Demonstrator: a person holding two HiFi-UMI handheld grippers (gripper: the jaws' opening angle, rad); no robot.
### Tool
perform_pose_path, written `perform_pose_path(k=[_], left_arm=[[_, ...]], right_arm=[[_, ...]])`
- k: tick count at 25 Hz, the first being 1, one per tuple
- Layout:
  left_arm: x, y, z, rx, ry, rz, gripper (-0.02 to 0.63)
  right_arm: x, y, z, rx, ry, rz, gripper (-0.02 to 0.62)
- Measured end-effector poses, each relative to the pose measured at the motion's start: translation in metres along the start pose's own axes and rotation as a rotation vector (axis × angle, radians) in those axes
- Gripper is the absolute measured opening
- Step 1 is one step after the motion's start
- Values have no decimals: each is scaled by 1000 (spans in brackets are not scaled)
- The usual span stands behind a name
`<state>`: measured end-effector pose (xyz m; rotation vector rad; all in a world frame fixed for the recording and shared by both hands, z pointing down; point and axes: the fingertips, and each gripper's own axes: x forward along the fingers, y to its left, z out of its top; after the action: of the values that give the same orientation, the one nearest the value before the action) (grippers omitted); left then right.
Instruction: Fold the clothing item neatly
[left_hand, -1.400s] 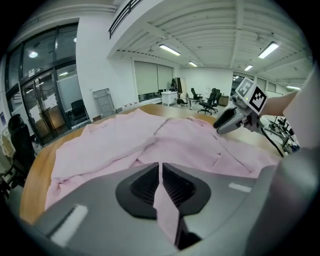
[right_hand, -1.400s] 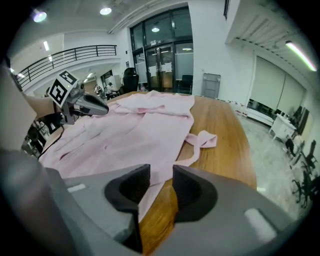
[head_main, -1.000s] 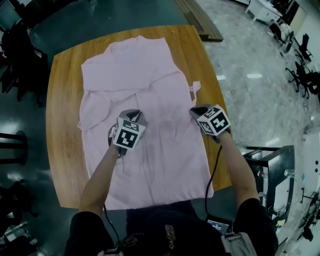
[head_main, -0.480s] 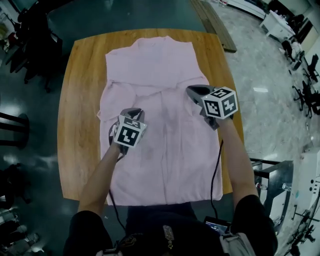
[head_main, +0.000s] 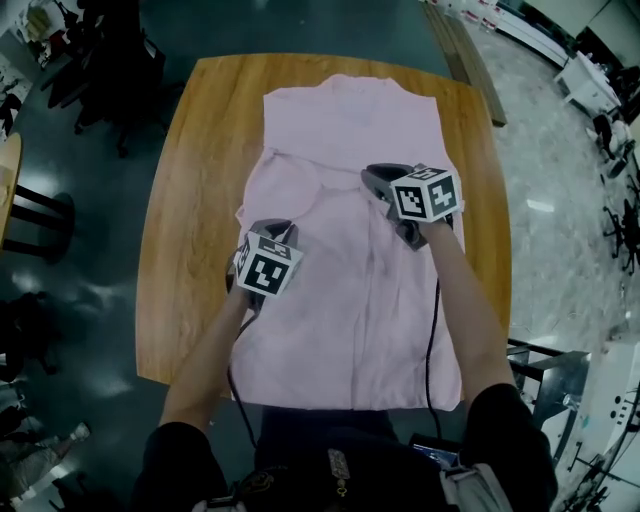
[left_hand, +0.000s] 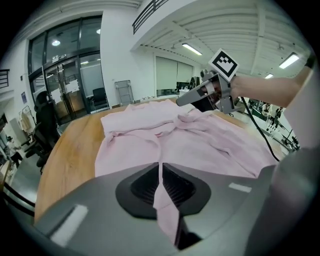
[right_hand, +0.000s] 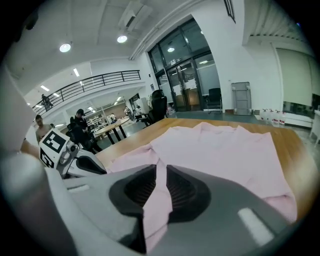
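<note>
A pink shirt (head_main: 340, 130) lies spread on the wooden table (head_main: 190, 200), collar at the far end. My left gripper (head_main: 272, 229) sits over the shirt's left side, shut on a fold of pink cloth that runs between its pads (left_hand: 160, 170). My right gripper (head_main: 372, 176) hovers over the shirt's middle, close to the chest. Its jaws are opening, and a strip of the shirt (right_hand: 159, 195) still fills the gap between them. The left gripper view shows the right gripper (left_hand: 207, 92) ahead above the rumpled shirt (left_hand: 200, 145). The left gripper (right_hand: 65, 155) appears in the right gripper view.
Bare table (left_hand: 65, 150) shows left of the shirt and a narrower strip (head_main: 482, 200) on its right. Office chairs (head_main: 110, 60) stand beyond the far left corner. Wooden planks (head_main: 465, 50) lie on the floor at the back right; a black frame (head_main: 540, 350) stands near right.
My right gripper has travelled from the shirt's right edge inward to its middle, drawing the right side of the shirt over. The left gripper has stayed where it was on the cloth.
</note>
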<state>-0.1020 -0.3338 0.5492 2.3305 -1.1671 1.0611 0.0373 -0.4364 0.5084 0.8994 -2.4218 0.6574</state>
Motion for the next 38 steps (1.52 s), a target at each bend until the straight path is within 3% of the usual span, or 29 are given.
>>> perform_pose_path(k=[11,13,20,24,27,33,38], left_arm=[[-25,36,-51,-80,35,53,31],[-29,38,-58,-93,34,46,31],[-43,49,-88,-100,48,6,31],[-50,55,-101,-108,44,-3,31],[-56,49,-102,-131,14,0,31],[-76,24,-106,-196,-49,15,32],[-100,-13,-119,-208,-59,56,35]], right_arm=[[90,120,-31,-186,165,162,60],[107,125,-41,-201,210,136,64],[111,90,-61,-166,324,-102,64],[87,78,-57,-66,270,-147,64],[60,90,-57,-1,183,-99,64],[-5,139,-80,-21,90,1,35],[-72,164,-117,-29,36,32,18]])
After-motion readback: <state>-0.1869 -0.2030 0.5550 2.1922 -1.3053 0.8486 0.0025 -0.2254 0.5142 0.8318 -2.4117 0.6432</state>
